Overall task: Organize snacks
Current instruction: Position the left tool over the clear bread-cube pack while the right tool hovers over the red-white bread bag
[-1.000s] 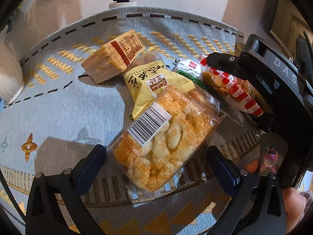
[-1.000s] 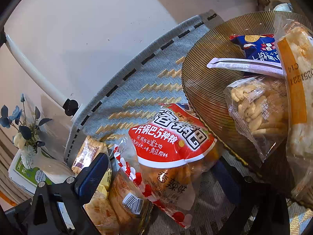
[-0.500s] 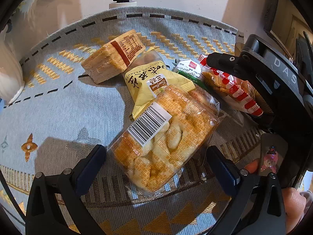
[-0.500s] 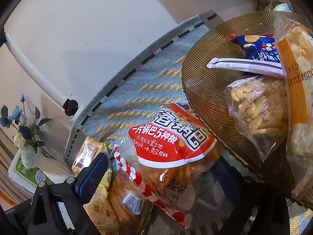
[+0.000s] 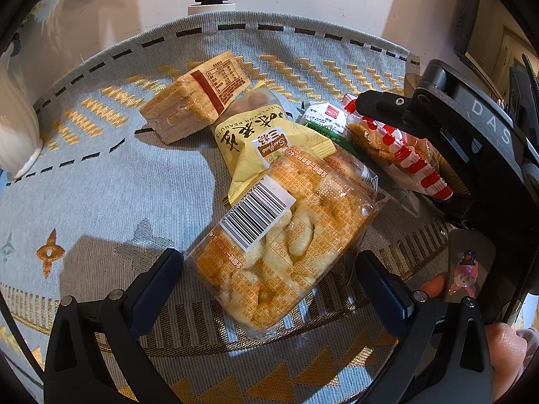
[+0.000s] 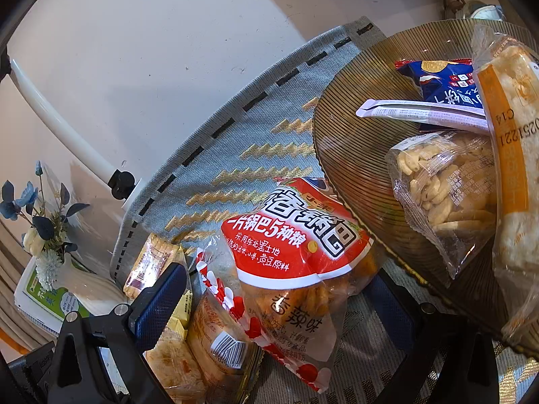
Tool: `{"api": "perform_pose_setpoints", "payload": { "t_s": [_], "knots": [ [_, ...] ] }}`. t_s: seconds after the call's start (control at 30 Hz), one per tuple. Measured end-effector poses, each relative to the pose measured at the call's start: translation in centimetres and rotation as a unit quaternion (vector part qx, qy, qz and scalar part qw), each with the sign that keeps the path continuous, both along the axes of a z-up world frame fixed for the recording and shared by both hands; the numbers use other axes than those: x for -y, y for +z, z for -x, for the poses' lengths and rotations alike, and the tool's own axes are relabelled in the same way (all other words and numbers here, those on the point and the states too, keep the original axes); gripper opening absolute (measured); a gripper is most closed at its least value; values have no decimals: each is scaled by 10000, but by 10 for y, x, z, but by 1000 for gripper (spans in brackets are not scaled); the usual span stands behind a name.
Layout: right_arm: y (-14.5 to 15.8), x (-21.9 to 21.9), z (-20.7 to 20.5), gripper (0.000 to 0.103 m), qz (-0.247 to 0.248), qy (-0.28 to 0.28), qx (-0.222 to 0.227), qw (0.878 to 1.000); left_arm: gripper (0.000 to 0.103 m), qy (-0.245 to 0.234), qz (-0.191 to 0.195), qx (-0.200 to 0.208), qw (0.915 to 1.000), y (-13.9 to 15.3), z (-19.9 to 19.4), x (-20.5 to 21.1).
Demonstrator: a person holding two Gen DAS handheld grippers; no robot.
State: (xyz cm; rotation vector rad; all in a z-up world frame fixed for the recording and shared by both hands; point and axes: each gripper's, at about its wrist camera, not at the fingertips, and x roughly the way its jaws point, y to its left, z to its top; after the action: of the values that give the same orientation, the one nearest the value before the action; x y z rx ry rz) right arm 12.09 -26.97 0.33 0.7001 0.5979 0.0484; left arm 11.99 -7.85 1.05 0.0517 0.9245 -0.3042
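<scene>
Between spread left gripper (image 5: pixel 269 289) fingers: orange snack pack (image 5: pixel 286 239); right gripper (image 6: pixel 283 306) wide around red bag (image 6: pixel 296 256), plate (image 6: pixel 353 155) beside.

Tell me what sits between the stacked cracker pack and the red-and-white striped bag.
In the left wrist view, the yellow peanut bag and a small green-and-white packet lie between the cracker pack and the striped bag.

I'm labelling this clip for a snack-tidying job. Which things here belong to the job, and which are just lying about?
Part of the job:
- orange barcode packet
- yellow peanut bag
- cracker stack
- red and white bag
- brown ribbed plate
- blue packet and clear biscuit bag on the plate

Just lying about:
- white vase
- flowers
- patterned cloth
</scene>
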Motion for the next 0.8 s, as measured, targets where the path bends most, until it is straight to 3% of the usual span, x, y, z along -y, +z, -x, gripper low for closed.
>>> {"api": "perform_pose_setpoints", "payload": {
  "t_s": [0.8],
  "knots": [
    [-12,-1,-2,103,-107,-5,129,9999,102,6,5,11,10000,1,1,1]
  ]
}}
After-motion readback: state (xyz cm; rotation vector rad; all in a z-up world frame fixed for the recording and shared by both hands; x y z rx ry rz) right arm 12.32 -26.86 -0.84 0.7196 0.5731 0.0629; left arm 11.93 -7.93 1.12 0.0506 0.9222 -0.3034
